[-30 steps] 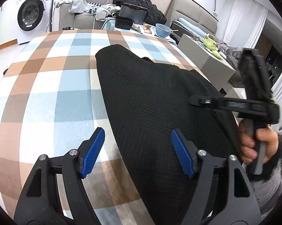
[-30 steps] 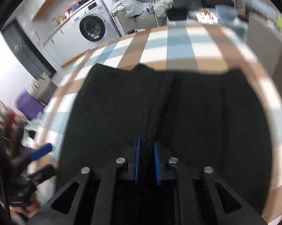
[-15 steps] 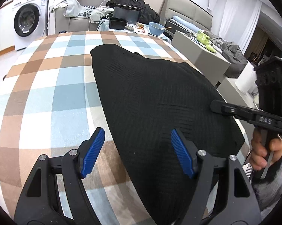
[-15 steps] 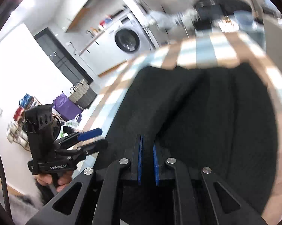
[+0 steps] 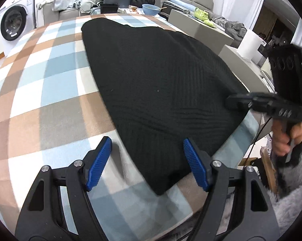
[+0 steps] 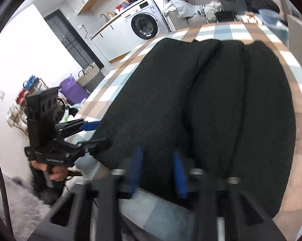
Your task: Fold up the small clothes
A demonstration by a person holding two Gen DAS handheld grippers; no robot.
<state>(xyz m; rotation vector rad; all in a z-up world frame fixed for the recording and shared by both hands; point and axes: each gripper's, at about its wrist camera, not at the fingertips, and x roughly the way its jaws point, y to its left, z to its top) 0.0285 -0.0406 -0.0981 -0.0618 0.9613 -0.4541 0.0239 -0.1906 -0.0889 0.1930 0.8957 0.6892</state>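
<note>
Two claws, one change: the right gripper (image 6: 158,156) spreads from its narrow pinch, blurred pads now apart at the hem. The black garment (image 5: 161,70) lies flat on the checked table (image 5: 50,76). The left gripper (image 5: 147,142) gapes wide over its near corner, so a fresh fold looks due.
</note>
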